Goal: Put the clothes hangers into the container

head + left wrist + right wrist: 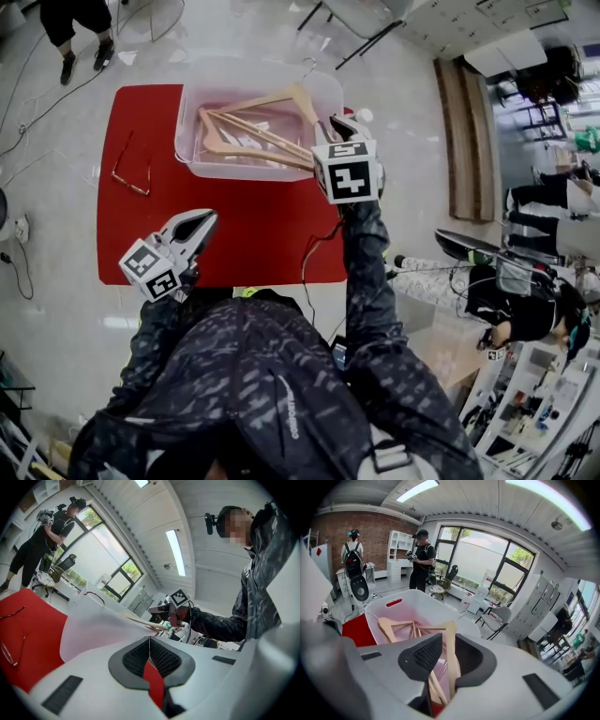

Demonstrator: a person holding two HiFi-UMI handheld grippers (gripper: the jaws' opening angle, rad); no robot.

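A translucent white container (199,167) stands at the far side of the red table (262,234), with several wooden hangers (246,141) lying in it. My right gripper (343,126) is at the container's right near corner, shut on one arm of a wooden hanger (274,97) that leans over the others. In the right gripper view that hanger's arm (451,654) runs between the jaws of my right gripper (449,639), above the container (396,603). My left gripper (207,218) hovers over the table's near left part, shut and empty, its pads (140,656) meeting at the tip.
A thin wire hanger (131,174) lies on the table left of the container. A black cable (314,246) hangs over the table's near edge. One person (75,23) stands beyond the table, another sits at the right (525,309).
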